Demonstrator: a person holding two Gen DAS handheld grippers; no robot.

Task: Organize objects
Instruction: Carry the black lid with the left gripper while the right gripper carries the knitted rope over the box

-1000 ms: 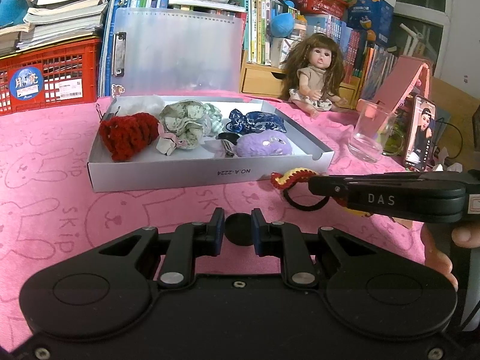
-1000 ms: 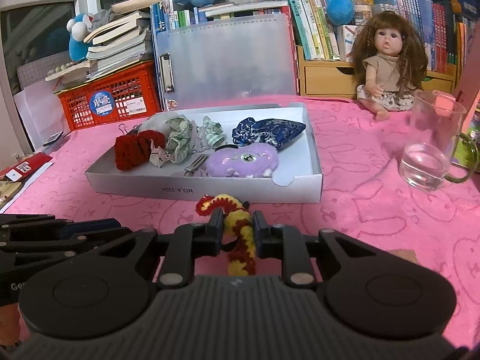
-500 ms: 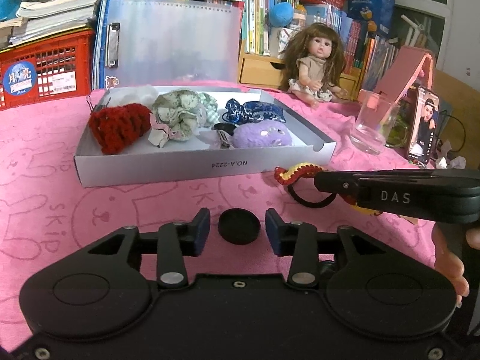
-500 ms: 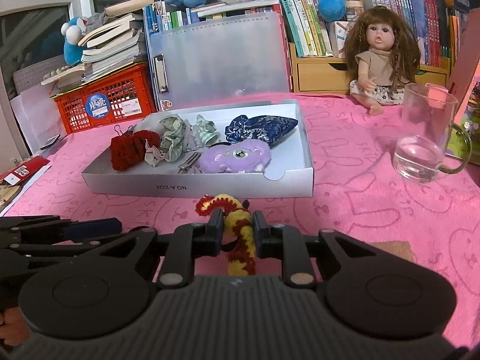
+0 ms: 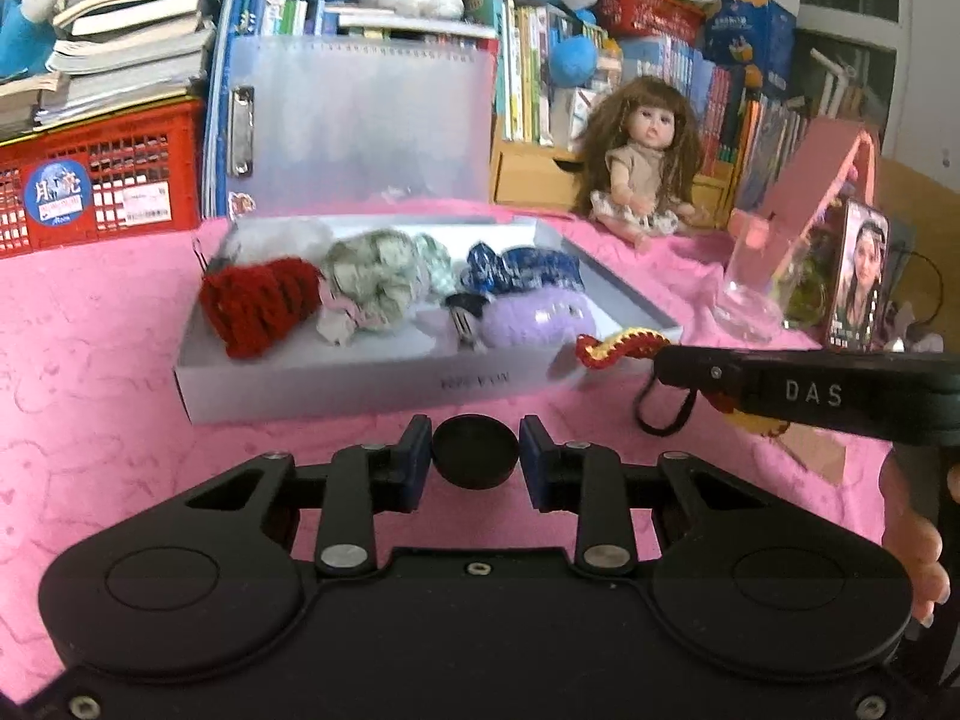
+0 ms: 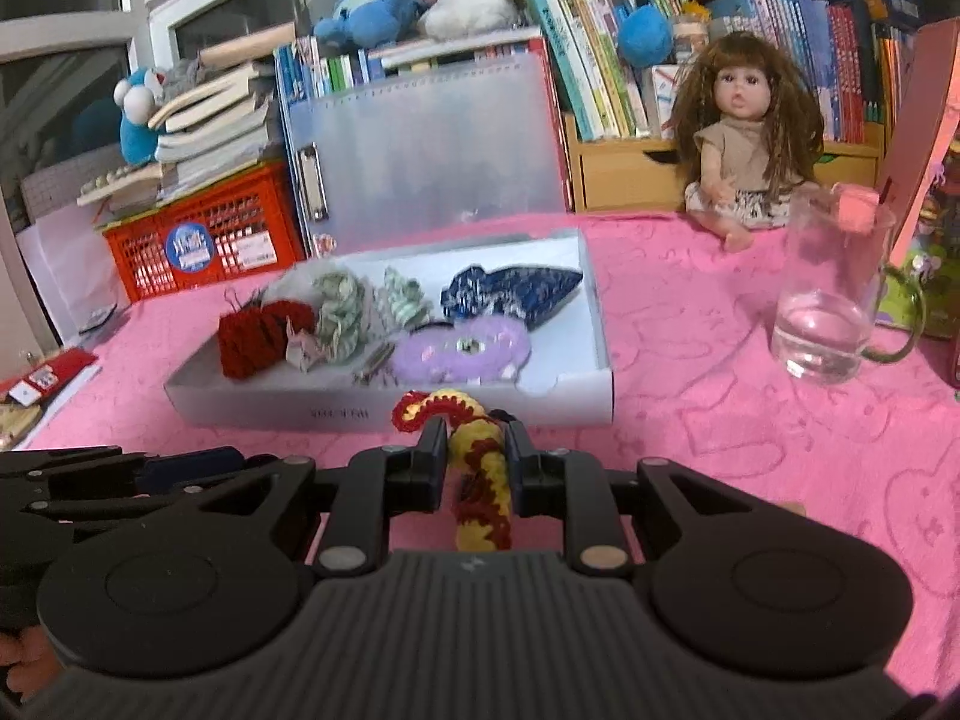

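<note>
Right wrist view showed the right gripper (image 6: 477, 441) clamped on a red-and-yellow crochet scrunchie (image 6: 474, 450) just before the white box (image 6: 600, 402). Clearing its front wall looked necessary. The left gripper (image 5: 476, 450), jaws just closing, flanked a black disc (image 5: 476, 450) without touching. A water glass (image 6: 831, 294) stood well aside.

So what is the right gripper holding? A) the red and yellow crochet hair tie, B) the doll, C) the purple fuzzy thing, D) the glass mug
A: in the right wrist view the right gripper is shut on the red and yellow crochet hair tie, just in front of the white box.
</note>
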